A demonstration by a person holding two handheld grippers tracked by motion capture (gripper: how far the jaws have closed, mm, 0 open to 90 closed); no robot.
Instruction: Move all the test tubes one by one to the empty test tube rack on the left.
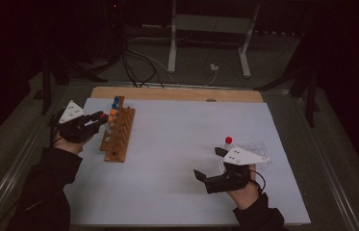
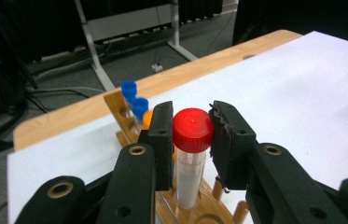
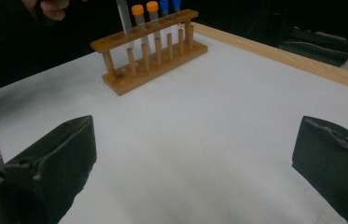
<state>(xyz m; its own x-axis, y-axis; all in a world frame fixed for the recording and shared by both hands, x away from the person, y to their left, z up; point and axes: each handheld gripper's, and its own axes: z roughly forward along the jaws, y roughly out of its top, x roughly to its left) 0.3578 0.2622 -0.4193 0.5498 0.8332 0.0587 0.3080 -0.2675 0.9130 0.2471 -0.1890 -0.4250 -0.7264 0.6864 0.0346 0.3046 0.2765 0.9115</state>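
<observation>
A wooden test-tube rack (image 1: 118,135) stands at the left of the white table sheet (image 1: 177,144). My left gripper (image 1: 99,119) is shut on a red-capped tube (image 2: 192,130), pads on both sides just below the cap. The tube is upright, with its lower end down in the rack (image 2: 114,100). Behind it in the rack stand two blue-capped tubes (image 2: 139,107) and an orange-capped one (image 2: 148,119). My right gripper (image 1: 208,163) rests at the front right, open, with nothing between its jaws (image 3: 195,154). From there the rack (image 3: 155,56) lies far ahead.
Another red-capped tube (image 1: 228,140) stands upright beside a clear plastic bag (image 1: 254,148) at the right, just beyond my right hand. The table's wooden far edge (image 1: 177,94) runs along the back. Cables and a metal stand (image 1: 208,33) are on the floor beyond.
</observation>
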